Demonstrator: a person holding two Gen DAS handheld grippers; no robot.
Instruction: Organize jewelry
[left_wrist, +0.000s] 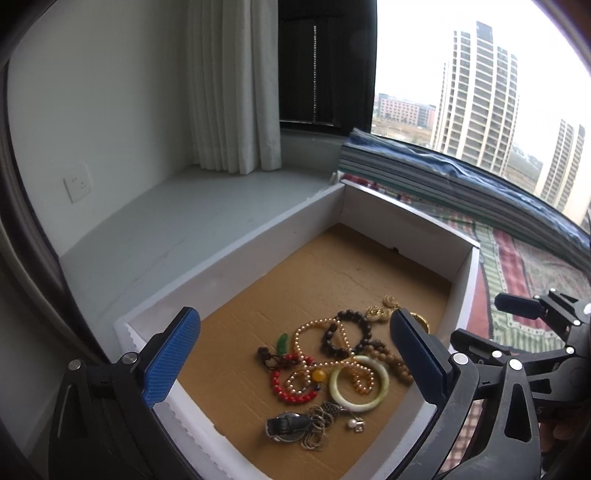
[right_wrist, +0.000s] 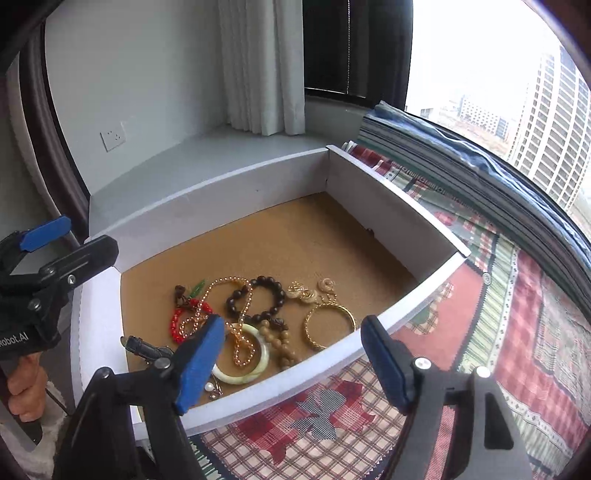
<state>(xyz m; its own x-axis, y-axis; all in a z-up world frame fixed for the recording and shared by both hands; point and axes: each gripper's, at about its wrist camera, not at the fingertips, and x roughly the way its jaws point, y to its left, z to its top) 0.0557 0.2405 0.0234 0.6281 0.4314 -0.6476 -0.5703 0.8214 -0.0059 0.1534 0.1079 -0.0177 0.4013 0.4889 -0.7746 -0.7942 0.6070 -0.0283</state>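
A shallow white box (left_wrist: 236, 251) with a brown cardboard floor holds a tangle of jewelry. In it lie a pale jade bangle (left_wrist: 359, 384), a pearl necklace (left_wrist: 321, 328), a dark bead bracelet (left_wrist: 345, 334), a red bead bracelet (left_wrist: 291, 387) and a watch (left_wrist: 286, 424). My left gripper (left_wrist: 294, 315) hangs open over the pile with nothing between its pads. In the right wrist view my right gripper (right_wrist: 293, 322) stands open above the box's near wall. Beyond it lie the jade bangle (right_wrist: 258, 363), a gold bangle (right_wrist: 330, 326) and the dark bead bracelet (right_wrist: 258, 299).
The box (right_wrist: 221, 192) rests partly on a patterned checked cloth (right_wrist: 498, 314). A stack of books (left_wrist: 424, 173) under a blue cover runs along the window. A grey sill (left_wrist: 184, 206), a white curtain (left_wrist: 232, 92) and a wall socket (left_wrist: 77, 181) lie to the left.
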